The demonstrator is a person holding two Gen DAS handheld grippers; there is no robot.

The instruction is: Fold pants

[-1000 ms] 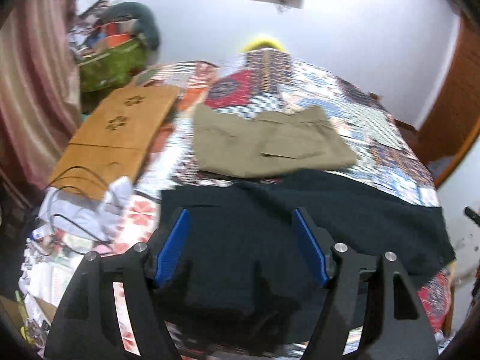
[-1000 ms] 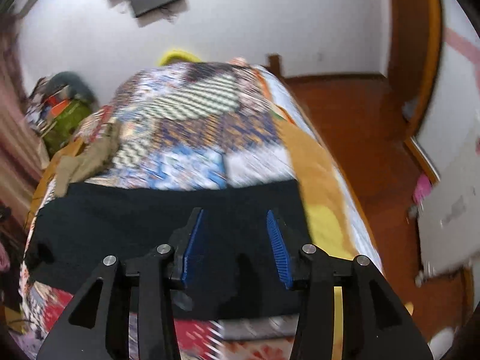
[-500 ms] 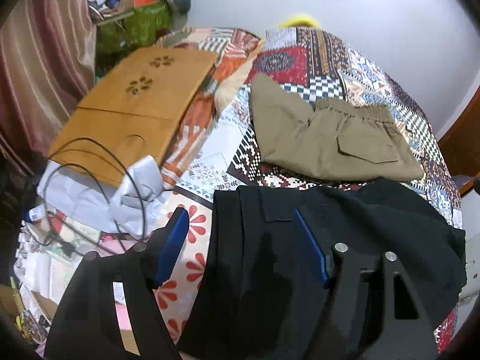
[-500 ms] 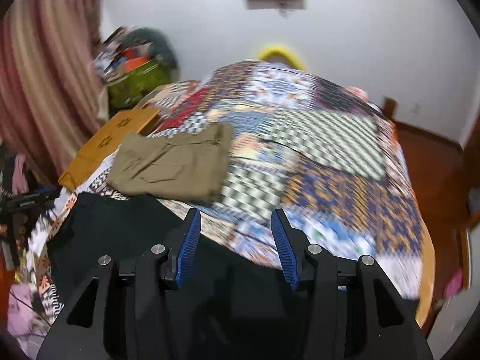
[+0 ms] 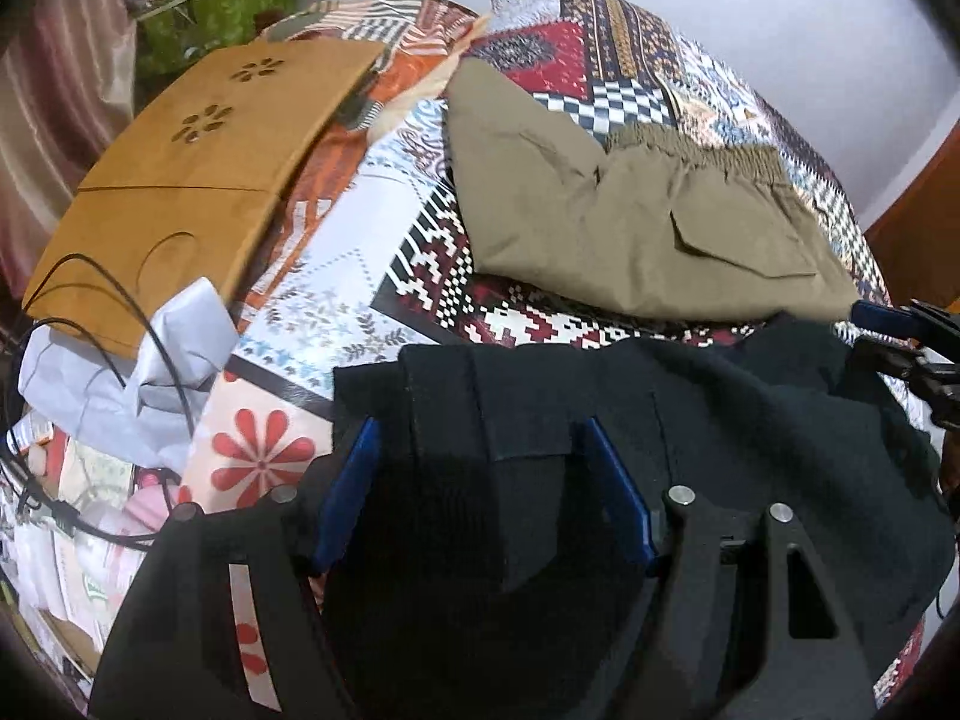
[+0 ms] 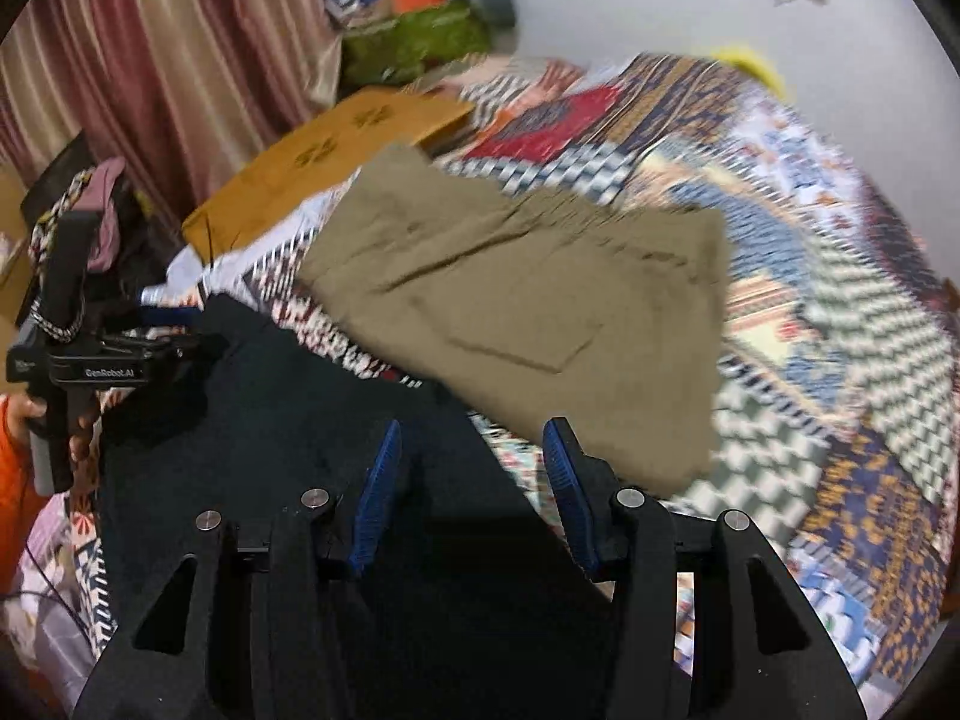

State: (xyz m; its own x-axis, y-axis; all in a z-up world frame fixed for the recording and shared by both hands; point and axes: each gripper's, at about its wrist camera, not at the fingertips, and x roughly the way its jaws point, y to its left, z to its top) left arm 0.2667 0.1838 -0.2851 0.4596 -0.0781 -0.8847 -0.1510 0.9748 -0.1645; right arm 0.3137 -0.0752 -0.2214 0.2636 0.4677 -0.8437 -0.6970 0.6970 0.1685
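Note:
Black pants [image 5: 690,420] lie folded on the patchwork bedspread [image 5: 384,276], near its front edge. My left gripper [image 5: 483,492] is open, its blue pads over the pants' left end. My right gripper [image 6: 474,492] is open above the pants' other end [image 6: 300,408]; it also shows at the right edge of the left wrist view [image 5: 900,330]. The left gripper shows at the left of the right wrist view [image 6: 198,345]. Khaki pants [image 5: 636,216] lie folded just behind the black ones, also in the right wrist view [image 6: 528,312].
A brown cardboard sheet [image 5: 198,162] lies at the bed's left. A white bag [image 5: 120,372] with black cables sits in front of it. A green bag [image 6: 414,42] and curtains [image 6: 150,78] stand at the back left. Wooden furniture [image 5: 918,228] is at right.
Both views have swung left and closer to the bed. The black pants are now bunched shorter, their right end brought toward the left. The right gripper has moved left over them.

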